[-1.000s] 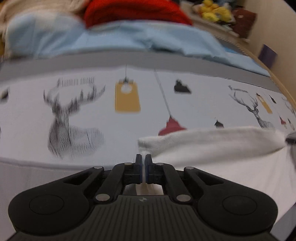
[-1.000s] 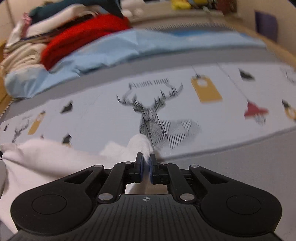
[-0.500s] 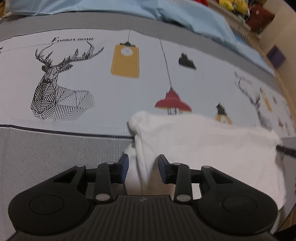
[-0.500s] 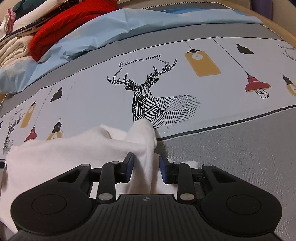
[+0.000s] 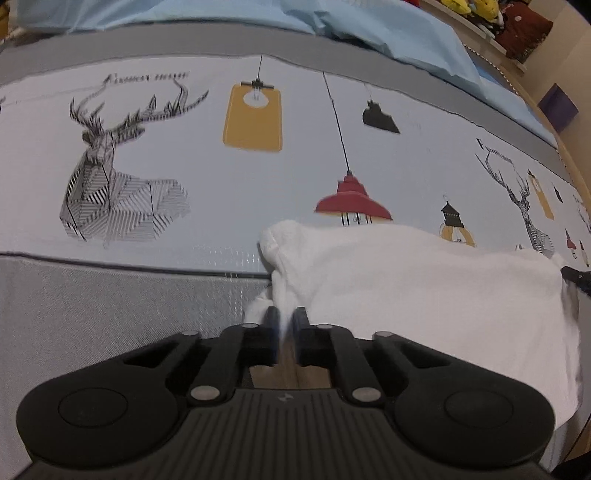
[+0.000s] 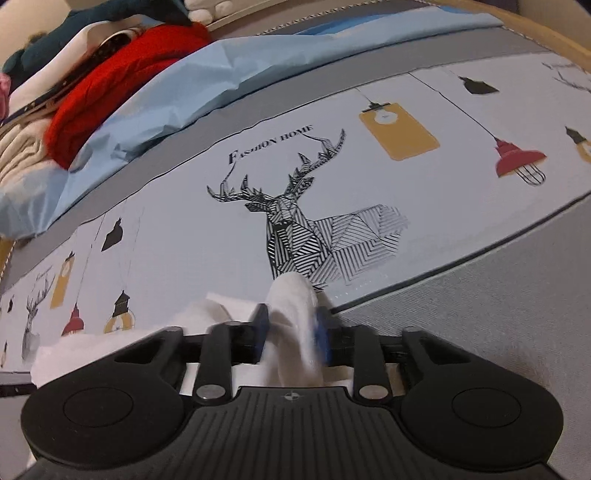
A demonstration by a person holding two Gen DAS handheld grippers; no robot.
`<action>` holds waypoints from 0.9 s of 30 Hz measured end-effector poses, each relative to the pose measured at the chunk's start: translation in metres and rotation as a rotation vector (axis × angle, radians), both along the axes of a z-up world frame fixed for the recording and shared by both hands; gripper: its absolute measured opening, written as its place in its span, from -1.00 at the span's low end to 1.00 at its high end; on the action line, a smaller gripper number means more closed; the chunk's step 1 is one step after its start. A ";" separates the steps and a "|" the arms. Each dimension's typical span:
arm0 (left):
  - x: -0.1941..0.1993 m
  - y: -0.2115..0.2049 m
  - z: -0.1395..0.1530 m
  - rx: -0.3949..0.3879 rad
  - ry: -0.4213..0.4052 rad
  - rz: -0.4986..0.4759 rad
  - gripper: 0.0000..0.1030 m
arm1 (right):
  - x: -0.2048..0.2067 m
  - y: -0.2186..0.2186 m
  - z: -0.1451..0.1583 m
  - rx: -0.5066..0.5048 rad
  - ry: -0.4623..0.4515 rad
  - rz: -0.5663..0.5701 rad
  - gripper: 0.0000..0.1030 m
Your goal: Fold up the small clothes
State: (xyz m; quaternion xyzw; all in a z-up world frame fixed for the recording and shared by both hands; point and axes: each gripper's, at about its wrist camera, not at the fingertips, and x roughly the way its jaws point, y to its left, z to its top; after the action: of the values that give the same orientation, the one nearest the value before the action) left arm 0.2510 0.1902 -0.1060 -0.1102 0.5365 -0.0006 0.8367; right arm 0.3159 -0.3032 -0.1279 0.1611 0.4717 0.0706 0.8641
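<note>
A small white garment [image 5: 406, 280] lies on a printed tablecloth [image 5: 184, 229] with deer and lamp pictures. In the left wrist view my left gripper [image 5: 285, 325] has its jaws nearly closed around a bunched corner of the white cloth. In the right wrist view my right gripper [image 6: 291, 325] has its jaws apart, with the garment's other corner [image 6: 295, 314] bunched between them. The rest of the garment spreads to the left there [image 6: 110, 343].
A light blue cloth [image 6: 221, 74] lies along the far side. A pile of clothes, with a red knit [image 6: 122, 77] and cream pieces, sits at the back left. Plush toys [image 5: 480, 7] are at the far right. A grey border [image 6: 498, 295] edges the tablecloth.
Both grippers were shut on the cloth one second ago, then opened. Now the left jaws have closed in on the corner again. The right jaws remain apart around the cloth.
</note>
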 end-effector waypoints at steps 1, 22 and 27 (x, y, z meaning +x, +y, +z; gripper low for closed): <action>0.000 0.002 0.005 -0.004 -0.019 0.005 -0.91 | -0.001 0.000 0.006 -0.013 -0.038 -0.010 -0.90; -0.062 -0.017 0.021 -0.050 0.088 -0.307 -0.40 | -0.052 -0.013 0.029 -0.015 0.096 0.204 -0.14; -0.094 -0.033 0.006 -0.010 0.156 -0.447 -0.40 | -0.095 -0.005 0.019 -0.076 0.220 0.388 -0.14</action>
State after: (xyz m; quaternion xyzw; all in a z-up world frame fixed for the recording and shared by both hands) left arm 0.1568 0.1576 -0.0995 0.0073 0.6107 -0.1799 0.7711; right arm 0.2207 -0.3082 -0.1086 0.0417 0.5875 0.1995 0.7831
